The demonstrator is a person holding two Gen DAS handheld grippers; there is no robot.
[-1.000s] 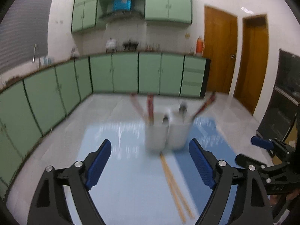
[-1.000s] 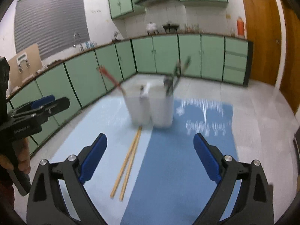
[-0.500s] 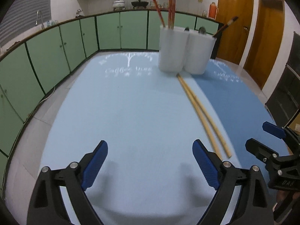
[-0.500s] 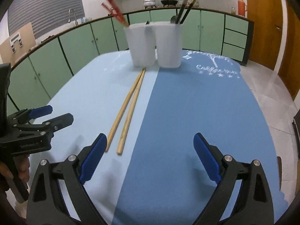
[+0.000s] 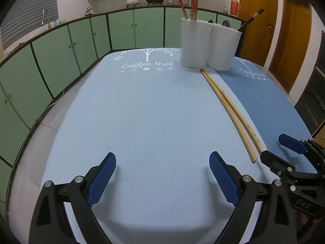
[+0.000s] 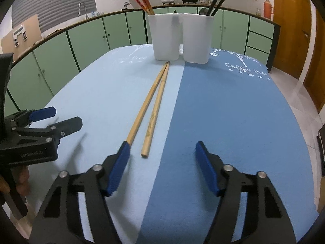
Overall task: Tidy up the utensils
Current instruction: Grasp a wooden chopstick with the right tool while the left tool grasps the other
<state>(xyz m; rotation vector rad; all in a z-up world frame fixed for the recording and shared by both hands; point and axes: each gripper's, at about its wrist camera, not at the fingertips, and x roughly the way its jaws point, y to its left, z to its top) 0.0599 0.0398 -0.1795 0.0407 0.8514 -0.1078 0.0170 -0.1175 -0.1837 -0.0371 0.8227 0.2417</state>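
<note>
Two long wooden chopsticks (image 6: 153, 105) lie side by side on the blue mats, also shown in the left wrist view (image 5: 231, 109). Their far tips nearly touch two white holders at the back: the left holder (image 6: 165, 37) has red chopsticks, the right holder (image 6: 197, 38) has dark chopsticks and a spoon. My right gripper (image 6: 162, 152) is open, low over the mat, its left finger beside the chopsticks' near ends. My left gripper (image 5: 162, 162) is open and empty over the light blue mat, left of the chopsticks.
A light blue mat (image 5: 142, 111) and a darker blue mat (image 6: 233, 111) cover the table. Green kitchen cabinets (image 5: 61, 50) run behind and to the left. Wooden doors (image 5: 284, 30) stand at the right. The table edge curves close on the left.
Both grippers have dropped low toward the table and come closer to the mats. The right gripper has moved up to the chopsticks' near ends. Both stayed open.
</note>
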